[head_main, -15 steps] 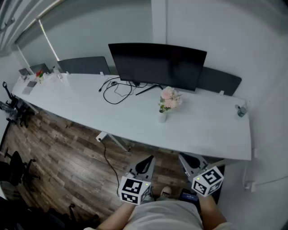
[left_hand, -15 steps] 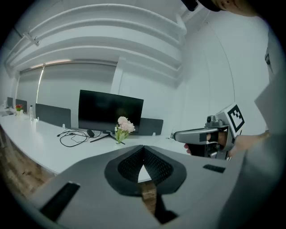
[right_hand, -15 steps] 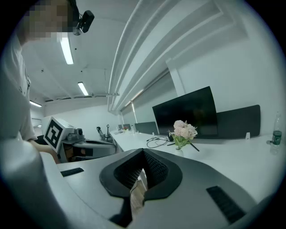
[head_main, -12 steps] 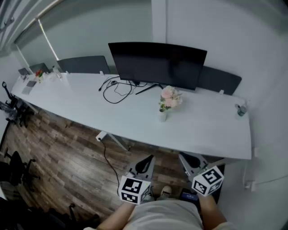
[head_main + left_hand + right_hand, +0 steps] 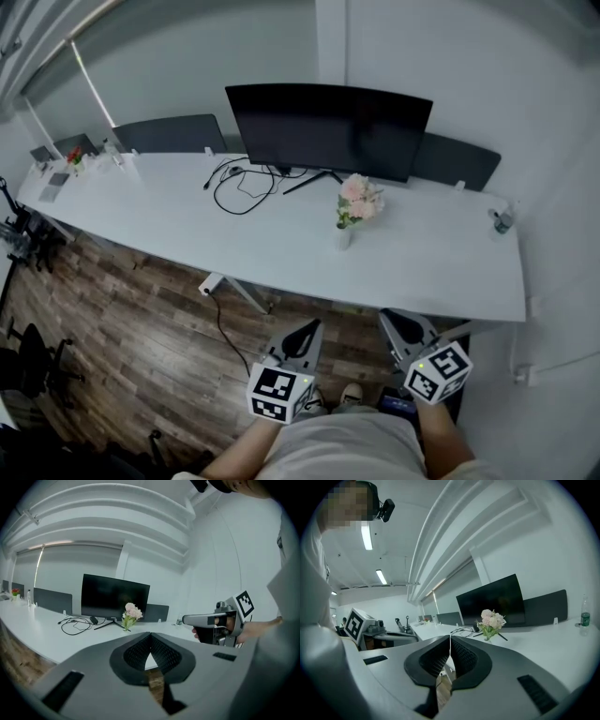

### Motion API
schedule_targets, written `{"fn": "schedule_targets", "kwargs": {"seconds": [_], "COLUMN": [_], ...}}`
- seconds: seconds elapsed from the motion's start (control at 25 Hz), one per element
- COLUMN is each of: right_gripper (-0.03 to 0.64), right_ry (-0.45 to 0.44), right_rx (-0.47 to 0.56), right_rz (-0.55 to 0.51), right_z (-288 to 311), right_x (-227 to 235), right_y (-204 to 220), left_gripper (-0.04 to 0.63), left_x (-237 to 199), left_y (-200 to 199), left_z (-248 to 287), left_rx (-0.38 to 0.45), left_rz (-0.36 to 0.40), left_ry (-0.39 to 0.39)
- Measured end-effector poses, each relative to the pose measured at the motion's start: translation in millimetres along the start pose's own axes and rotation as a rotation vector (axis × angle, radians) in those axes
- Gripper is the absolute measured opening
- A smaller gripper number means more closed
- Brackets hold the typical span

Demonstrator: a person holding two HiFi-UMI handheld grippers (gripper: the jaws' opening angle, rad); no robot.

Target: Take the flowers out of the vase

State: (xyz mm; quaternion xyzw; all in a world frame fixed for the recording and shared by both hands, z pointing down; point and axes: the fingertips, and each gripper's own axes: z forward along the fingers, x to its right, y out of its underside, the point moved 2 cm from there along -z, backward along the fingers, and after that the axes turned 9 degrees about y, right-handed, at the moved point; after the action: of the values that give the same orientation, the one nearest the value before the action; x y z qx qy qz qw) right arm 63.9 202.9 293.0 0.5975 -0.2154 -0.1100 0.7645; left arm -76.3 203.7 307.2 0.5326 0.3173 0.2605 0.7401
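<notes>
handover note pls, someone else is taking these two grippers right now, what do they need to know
Grippers: left claw and right claw are both shut and empty, held low side by side over the floor, short of the desk.
Things: the bunch of pink flowers stands in the small white vase on the long white desk, in front of the black monitor.
Done: nothing yet.
Left: move up to the vase, open a claw, grip the stems, lift the flowers out.

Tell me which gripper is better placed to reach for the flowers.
Right, narrowly. The right gripper and left gripper are both shut, empty, short of the desk; the flowers look nearer in the right gripper view.
</notes>
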Motion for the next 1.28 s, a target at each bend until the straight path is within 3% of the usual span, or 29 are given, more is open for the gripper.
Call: {"fn": "schedule_targets", "kwargs": {"seconds": [0.56, 1.0, 1.28], "right_gripper": [0.032, 0.032, 0.032], "right_ry": [0.058, 0.024, -0.036], "right_rx": [-0.022, -0.038, -0.052], "right_rz": [0.026, 0.006, 0.004], "right_z": [22.6, 78.7, 116.0], "right_x": [-5.5, 47.1, 81.6], "right_y": [15.0, 4.8, -12.5], "left_gripper": [0.003, 0.003, 0.003], "left_x": [-25.5, -57.7, -83.1], "left_y": [17.4, 8.5, -19.9], "left_z": [0.9, 67.9, 112.4], "left_rx": [-0.036, -0.077, -0.051], "left_rz": [-0.012, -0.034, -0.034], "left_ry": [0.067, 0.063, 0.018]}}
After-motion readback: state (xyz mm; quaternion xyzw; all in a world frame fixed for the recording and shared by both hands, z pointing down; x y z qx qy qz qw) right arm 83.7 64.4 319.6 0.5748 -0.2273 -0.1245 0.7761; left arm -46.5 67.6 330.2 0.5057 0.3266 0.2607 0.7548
